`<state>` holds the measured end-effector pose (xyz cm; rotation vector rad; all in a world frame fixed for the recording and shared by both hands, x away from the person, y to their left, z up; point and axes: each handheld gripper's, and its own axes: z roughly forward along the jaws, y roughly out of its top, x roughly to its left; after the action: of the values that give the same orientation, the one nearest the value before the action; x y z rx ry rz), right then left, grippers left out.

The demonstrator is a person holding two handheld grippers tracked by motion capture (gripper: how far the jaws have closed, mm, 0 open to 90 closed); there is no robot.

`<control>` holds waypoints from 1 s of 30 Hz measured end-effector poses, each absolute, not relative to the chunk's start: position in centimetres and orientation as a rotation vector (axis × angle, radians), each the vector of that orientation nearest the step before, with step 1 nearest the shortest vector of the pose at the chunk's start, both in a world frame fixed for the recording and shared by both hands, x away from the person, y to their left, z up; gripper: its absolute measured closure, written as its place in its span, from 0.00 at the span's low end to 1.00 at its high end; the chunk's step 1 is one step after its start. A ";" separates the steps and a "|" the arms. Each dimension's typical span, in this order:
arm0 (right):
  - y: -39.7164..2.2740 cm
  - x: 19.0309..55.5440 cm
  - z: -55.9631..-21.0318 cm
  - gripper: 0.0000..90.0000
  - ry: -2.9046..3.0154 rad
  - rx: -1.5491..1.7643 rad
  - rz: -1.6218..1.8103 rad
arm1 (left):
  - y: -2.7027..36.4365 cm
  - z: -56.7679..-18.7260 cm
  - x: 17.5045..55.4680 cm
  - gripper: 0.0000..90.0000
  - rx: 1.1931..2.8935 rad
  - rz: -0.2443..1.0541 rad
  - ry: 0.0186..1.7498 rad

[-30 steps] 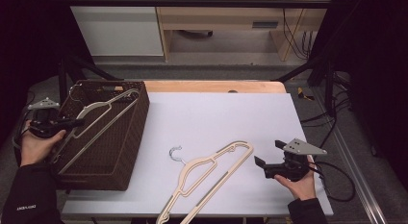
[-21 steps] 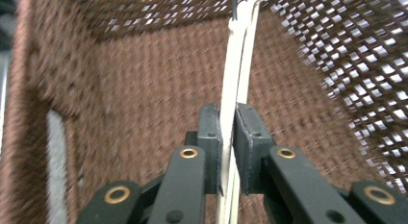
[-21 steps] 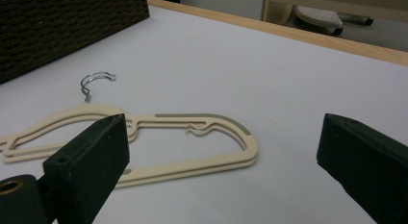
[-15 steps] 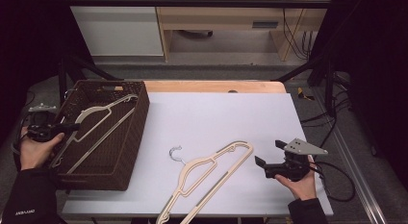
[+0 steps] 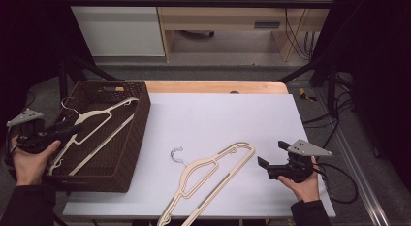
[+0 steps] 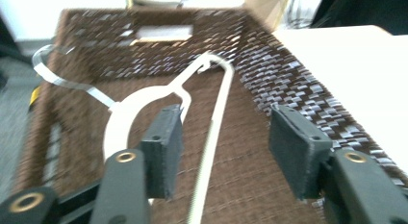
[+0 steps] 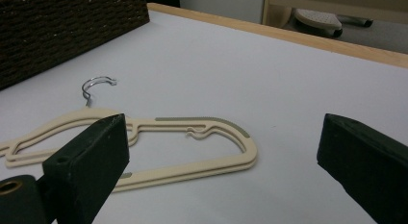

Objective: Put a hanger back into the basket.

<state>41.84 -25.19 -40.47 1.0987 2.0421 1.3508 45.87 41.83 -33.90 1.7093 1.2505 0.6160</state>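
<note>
High view: the left gripper [image 5: 72,129] hovers over the wicker basket [image 5: 138,121] at nine o'clock, jaws just opened, clear of the cream hanger [image 5: 92,124] lying inside. The right gripper [image 5: 272,158], jaws apart, sits at four o'clock beside a second hanger [image 5: 213,175] on the worktop [image 5: 218,114].

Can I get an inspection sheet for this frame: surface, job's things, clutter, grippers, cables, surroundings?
Surface: white table with a wooden far edge, bare apart from the items below.
Job's things: one cream hanger lies in the brown wicker basket at the left; stacked cream hangers lie on the table, hook toward the basket.
Clutter: nothing seen.
Grippers: left gripper has just been opening, jaws apart either side of the basket hanger's bar, pads clear of it; right gripper open, apart from the stack.
Cables: a cable trails from the right gripper.
Surroundings: dark frame bars, a wooden bench, floor cables behind.
</note>
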 end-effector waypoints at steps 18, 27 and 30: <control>-25.4 41.7 -40.3 0.05 2.020 1.101 1.366 | 33.2 -34.3 42.2 0.14 1.667 0.545 1.014; -25.1 41.7 -40.5 0.05 2.032 1.098 1.362 | 30.4 -34.5 41.4 0.11 1.696 0.541 0.959; -24.9 41.8 -40.6 0.05 2.041 1.093 1.359 | 29.5 -34.6 41.2 0.11 1.715 0.536 0.937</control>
<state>41.77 -24.92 -40.60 1.0929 2.0408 1.3592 41.18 29.48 -34.60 1.7153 0.9365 0.5359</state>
